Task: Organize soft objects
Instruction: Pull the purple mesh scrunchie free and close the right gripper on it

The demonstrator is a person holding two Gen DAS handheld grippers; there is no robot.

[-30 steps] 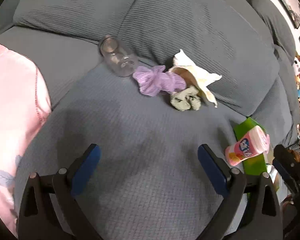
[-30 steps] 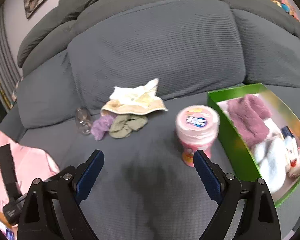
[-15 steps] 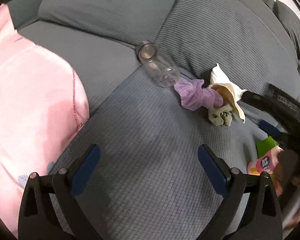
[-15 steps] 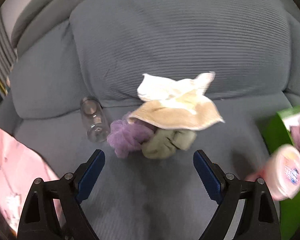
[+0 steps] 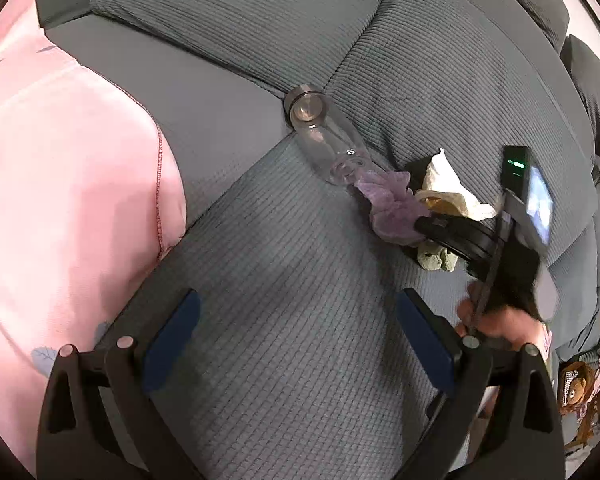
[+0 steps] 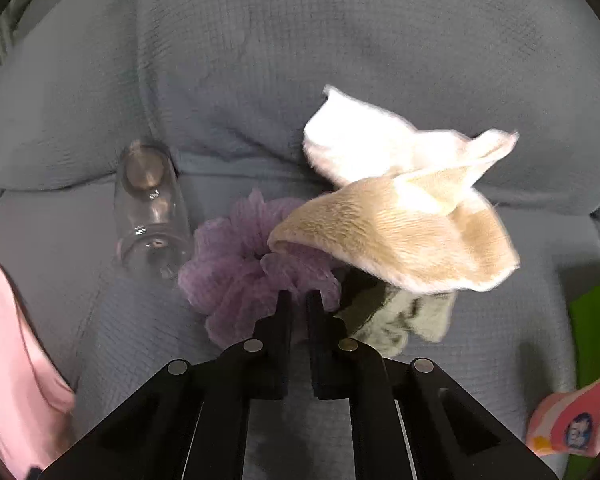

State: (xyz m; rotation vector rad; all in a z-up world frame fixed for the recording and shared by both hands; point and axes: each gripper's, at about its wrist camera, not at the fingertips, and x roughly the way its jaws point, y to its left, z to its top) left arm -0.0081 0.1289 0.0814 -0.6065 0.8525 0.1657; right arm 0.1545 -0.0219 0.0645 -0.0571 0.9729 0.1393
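Note:
A purple scrunchie (image 6: 240, 264) lies on the grey sofa seat (image 6: 140, 340), against a clear bottle (image 6: 152, 208). A beige and white cloth (image 6: 400, 232) drapes over it and over an olive green scrunchie (image 6: 396, 316). My right gripper (image 6: 299, 300) is shut, its tips pinching the near edge of the purple scrunchie. The left wrist view shows that gripper (image 5: 420, 224) reaching into the purple scrunchie (image 5: 388, 208) from the right, beside the cloth (image 5: 448, 188). My left gripper (image 5: 296, 312) hangs open over bare seat, well short of the pile.
A pink garment (image 5: 60, 200) fills the left side. The bottle (image 5: 324, 140) lies in the crease below the back cushions (image 5: 420, 60). A green box (image 6: 596, 320) and a pink tub (image 6: 572, 420) sit at the right edge. A hand (image 5: 496, 324) holds the right gripper.
My right gripper dropped in toward the pile and its jaws went from wide open to shut on the purple scrunchie's edge. It has come into the left wrist view, which shifted slightly.

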